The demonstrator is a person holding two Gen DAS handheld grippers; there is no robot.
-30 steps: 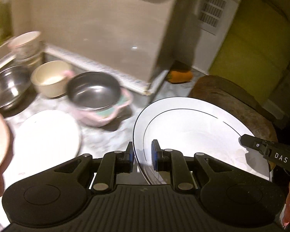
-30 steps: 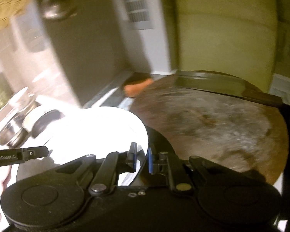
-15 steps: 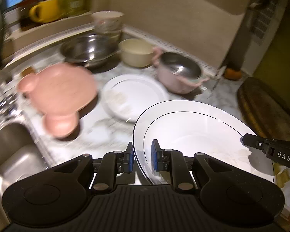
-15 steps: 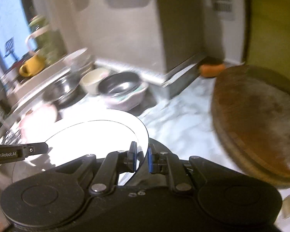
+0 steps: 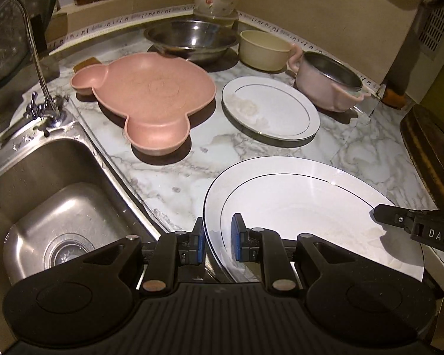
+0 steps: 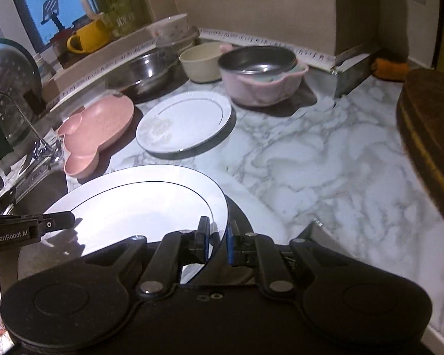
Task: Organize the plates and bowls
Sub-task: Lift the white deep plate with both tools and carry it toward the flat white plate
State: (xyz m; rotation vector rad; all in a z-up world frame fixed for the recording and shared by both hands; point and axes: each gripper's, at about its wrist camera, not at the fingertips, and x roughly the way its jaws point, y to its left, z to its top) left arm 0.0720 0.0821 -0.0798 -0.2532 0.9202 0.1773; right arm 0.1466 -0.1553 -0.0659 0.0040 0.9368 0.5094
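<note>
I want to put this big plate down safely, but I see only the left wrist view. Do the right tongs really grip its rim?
Observer: Yes. The right tongs are shut on the large white plate, with one pad on each face of the rim.
Operator: Does the steel bowl sit directly in the pink bowl?
Observer: It seems not. A pale green rim shows between the steel bowl and the pink bowl.
</note>
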